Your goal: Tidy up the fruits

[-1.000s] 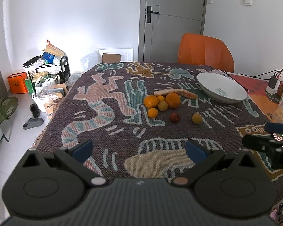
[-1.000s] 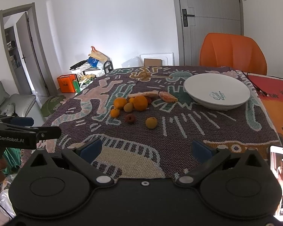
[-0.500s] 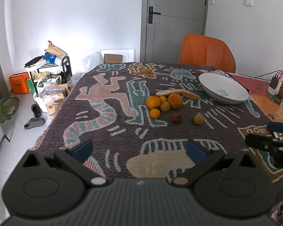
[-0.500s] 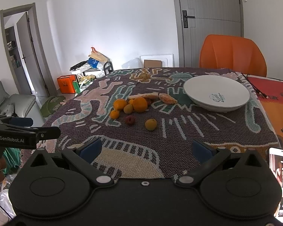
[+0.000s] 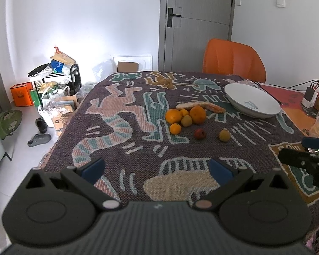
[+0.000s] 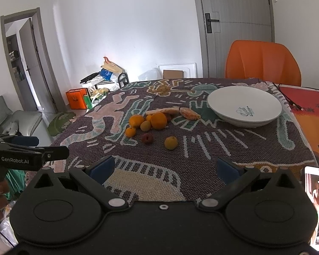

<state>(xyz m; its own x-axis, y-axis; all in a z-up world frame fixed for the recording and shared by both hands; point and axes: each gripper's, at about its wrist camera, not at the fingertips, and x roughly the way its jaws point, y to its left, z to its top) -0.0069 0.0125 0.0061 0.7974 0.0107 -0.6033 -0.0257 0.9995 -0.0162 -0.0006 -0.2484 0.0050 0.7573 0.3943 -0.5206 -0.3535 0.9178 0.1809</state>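
Both grippers spread wide over the near edge of the table, fruit untouched at mid-table.

We held the left gripper (image 5: pixel 156 169) and the right gripper (image 6: pixel 173 167) released, jaws apart and empty, above the patterned cloth (image 5: pixel 125 114) at the table's near edge. Beyond them, toward the middle, a yellow fruit (image 6: pixel 171 142) and a red fruit (image 6: pixel 147 138) lay apart from the rest. Just behind sat a cluster of oranges (image 6: pixel 158 120) and smaller fruits, touching one another. Two bananas (image 6: pixel 190 114) lay behind the cluster. Farther right, near the far right corner, stood the white bowl (image 6: pixel 244 106), holding nothing. An orange chair (image 6: pixel 262 63) stood past the far edge.
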